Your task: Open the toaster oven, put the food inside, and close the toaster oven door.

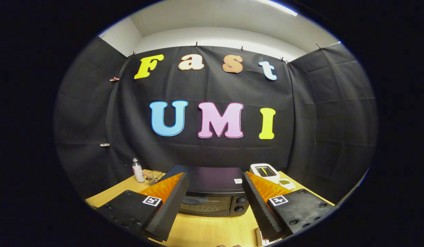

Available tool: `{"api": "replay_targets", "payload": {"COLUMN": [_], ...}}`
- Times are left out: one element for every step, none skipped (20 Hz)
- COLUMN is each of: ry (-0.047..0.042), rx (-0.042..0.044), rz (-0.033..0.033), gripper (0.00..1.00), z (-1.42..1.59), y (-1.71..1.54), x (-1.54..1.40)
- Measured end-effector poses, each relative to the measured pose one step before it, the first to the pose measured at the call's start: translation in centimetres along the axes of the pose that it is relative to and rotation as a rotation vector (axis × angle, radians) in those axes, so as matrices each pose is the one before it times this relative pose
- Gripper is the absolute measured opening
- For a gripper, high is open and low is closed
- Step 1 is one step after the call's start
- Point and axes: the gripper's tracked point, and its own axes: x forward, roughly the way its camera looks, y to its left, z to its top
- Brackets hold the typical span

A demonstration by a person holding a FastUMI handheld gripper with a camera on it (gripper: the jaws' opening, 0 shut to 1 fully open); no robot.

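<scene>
Black and closed, the toaster oven (pixel 212 195) sits on the wooden table (pixel 212 230) just ahead of the tongs (pixel 215 181), framed between the two fingers. The tongs are spread wide and hold nothing. Beyond the left finger stand a small bottle (pixel 138 170) and a wire basket (pixel 155 176); beyond the right, a white scale (pixel 265 171).

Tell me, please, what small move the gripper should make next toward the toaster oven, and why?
Probably lower and advance the gripper toward the top edge of the toaster oven door. The door looks closed, the fingers stand open with nothing between them, and the oven sits just ahead of them on the wooden table, so opening it likely comes first. I cannot make out the door handle clearly.
</scene>
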Motion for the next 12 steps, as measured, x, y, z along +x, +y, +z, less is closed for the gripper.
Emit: {"api": "replay_targets", "payload": {"ry": [0.00924, 0.00867, 0.00526, 0.00425, 0.00322, 0.00392, 0.00489, 0.00633, 0.00525, 0.00341, 0.00521, 0.00862], "rx": [0.00063, 0.00151, 0.00110, 0.00096, -0.00008, -0.00221, -0.00325, -0.00338, -0.00212, -0.00013, -0.00025, -0.00064], "rz": [0.00419, 0.00233, 0.00230, 0.00249, 0.00365, 0.00417, 0.00407, 0.00439, 0.00349, 0.00373, 0.00391, 0.00180], "gripper": [0.97, 0.97, 0.97, 0.97, 0.97, 0.97, 0.97, 0.97, 0.97, 0.97, 0.97, 0.97], "z": [-0.409, -0.346, -0.063, -0.135, -0.208, -0.140, -0.235, -0.239, -0.188, -0.169, -0.314, -0.276], "y": [0.277, 0.209, 0.142, 0.193, 0.259, 0.292, 0.213, 0.210, 0.216, 0.276, 0.233, 0.238], "x": [0.055, 0.128, 0.065, 0.016, 0.029, 0.124, 0.080, 0.167, 0.087, 0.195, 0.220, 0.355]}}
